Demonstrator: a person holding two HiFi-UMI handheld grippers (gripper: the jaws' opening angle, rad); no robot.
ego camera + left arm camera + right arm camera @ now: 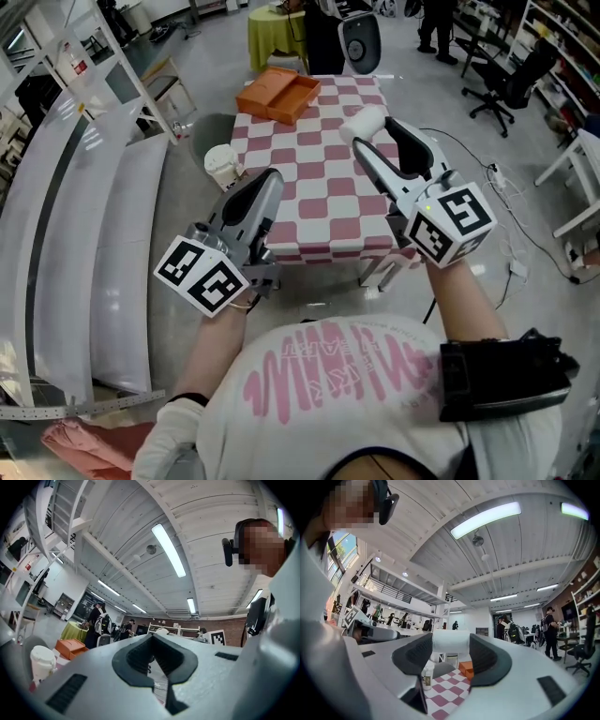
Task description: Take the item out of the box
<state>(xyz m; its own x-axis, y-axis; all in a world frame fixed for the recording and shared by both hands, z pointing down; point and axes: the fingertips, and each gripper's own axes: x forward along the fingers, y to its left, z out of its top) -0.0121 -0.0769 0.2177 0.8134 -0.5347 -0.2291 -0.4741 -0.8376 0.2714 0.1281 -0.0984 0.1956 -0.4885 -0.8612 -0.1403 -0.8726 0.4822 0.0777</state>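
Observation:
An open orange box (278, 94) lies at the far left corner of the red-and-white checkered table (319, 187). It also shows small in the left gripper view (70, 648) and between the jaws in the right gripper view (466, 669). My right gripper (371, 133) hangs over the table's right side, shut on a white cylinder (362, 122). The cylinder (450, 641) spans the gap between the two dark pads. My left gripper (266, 184) hovers over the table's near left edge. Its jaws (152, 639) are shut with nothing between them.
A white lidded container (223, 167) stands at the table's left edge. Behind the table are a yellow-green covered table (272, 28), a black device (359, 42) and office chairs (506, 84). White shelving (103, 75) lines the left and a white table (581, 178) stands right.

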